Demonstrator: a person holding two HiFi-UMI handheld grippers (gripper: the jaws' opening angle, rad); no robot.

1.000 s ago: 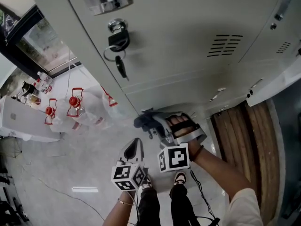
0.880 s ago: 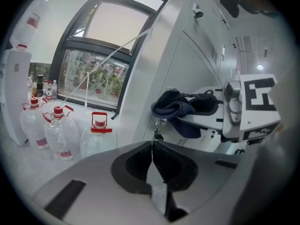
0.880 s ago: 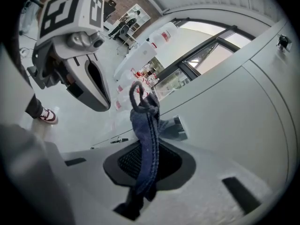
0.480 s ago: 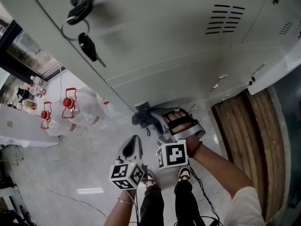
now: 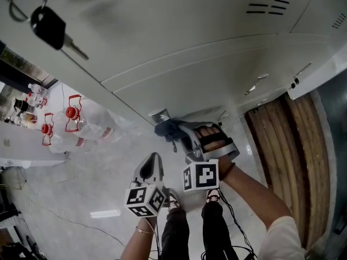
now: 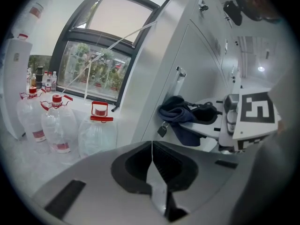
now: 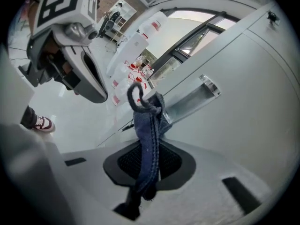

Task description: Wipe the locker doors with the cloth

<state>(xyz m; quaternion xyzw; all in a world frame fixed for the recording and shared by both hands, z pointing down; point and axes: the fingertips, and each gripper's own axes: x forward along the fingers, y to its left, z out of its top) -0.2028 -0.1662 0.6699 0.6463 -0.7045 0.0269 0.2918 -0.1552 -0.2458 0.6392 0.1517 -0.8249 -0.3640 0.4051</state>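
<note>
Right gripper (image 5: 181, 137) pinches the cloth (image 5: 165, 129) at the locker door (image 5: 179, 75), centre frame, seemingly to wipe; left gripper (image 5: 153, 164) waits below, closed, empty.

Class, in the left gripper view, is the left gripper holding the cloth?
No, the left gripper is shut on nothing; the right gripper clamps the cloth.

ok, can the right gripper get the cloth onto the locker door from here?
Probably yes. The right gripper is shut on the cloth, close to the locker door near its handle, with nothing between them.
</note>
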